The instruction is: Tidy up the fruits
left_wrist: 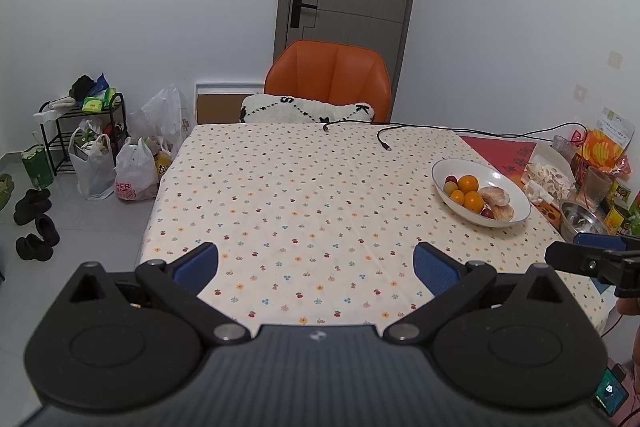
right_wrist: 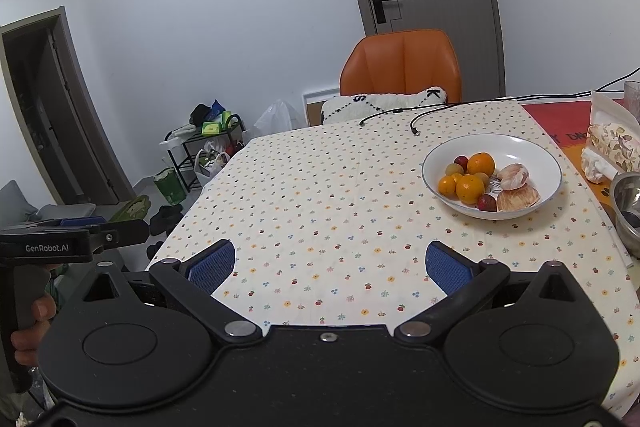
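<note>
Cut-off and unclear parts

The steel bowl (right_wrist: 628, 211) runs past the right wrist view's edge; the small red fruits (left_wrist: 451, 179) in the white bowl (left_wrist: 504, 183) are too small to identify.

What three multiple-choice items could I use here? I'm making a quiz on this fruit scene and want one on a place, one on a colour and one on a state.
1. Where does the white bowl stand on the table?
A. On the floral cloth near the table's right side
B. On the orange chair
C. On the floor by the shoe rack

2. What colour is the chair at the far end of the table?
A. Green
B. Orange
C. Black

3. How do the left gripper and right gripper stand?
A. Both shut on fruit
B. One holds the bowl
C. Both open and holding nothing

Answers: 1 A, the bowl sits on the patterned cloth toward the right side in both views. 2 B, its backrest is plainly orange. 3 C, the blue pads stand wide apart with only cloth between them.
</note>
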Available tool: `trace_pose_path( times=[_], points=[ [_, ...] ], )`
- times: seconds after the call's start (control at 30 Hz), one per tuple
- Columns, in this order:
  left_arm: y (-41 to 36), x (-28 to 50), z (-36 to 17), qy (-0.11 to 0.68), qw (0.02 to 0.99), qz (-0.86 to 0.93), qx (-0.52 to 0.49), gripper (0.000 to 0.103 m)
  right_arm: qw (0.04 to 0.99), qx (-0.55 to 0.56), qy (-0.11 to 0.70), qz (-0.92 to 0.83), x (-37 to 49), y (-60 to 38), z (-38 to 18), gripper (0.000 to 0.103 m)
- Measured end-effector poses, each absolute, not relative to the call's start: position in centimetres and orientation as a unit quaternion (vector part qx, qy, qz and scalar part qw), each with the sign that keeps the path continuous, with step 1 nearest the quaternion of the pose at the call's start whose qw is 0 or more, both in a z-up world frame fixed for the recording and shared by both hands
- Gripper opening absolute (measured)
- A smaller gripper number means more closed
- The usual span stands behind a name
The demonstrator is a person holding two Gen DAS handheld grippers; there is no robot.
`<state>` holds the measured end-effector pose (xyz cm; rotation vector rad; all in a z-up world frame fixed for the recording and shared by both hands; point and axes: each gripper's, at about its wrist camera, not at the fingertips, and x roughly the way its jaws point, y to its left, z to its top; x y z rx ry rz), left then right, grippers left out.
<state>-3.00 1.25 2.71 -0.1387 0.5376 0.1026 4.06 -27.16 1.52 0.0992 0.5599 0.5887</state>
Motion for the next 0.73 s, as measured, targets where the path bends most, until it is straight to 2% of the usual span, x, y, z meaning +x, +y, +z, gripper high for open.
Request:
trace_pose_path(
  times=[0.73],
  points=[
    [1.02,-2.65,2.45,0.275,0.959,0.036,-0.061,0.103,0.917,0.045,0.276,0.284,4.34,-27.07,1.44,0.103]
  ],
)
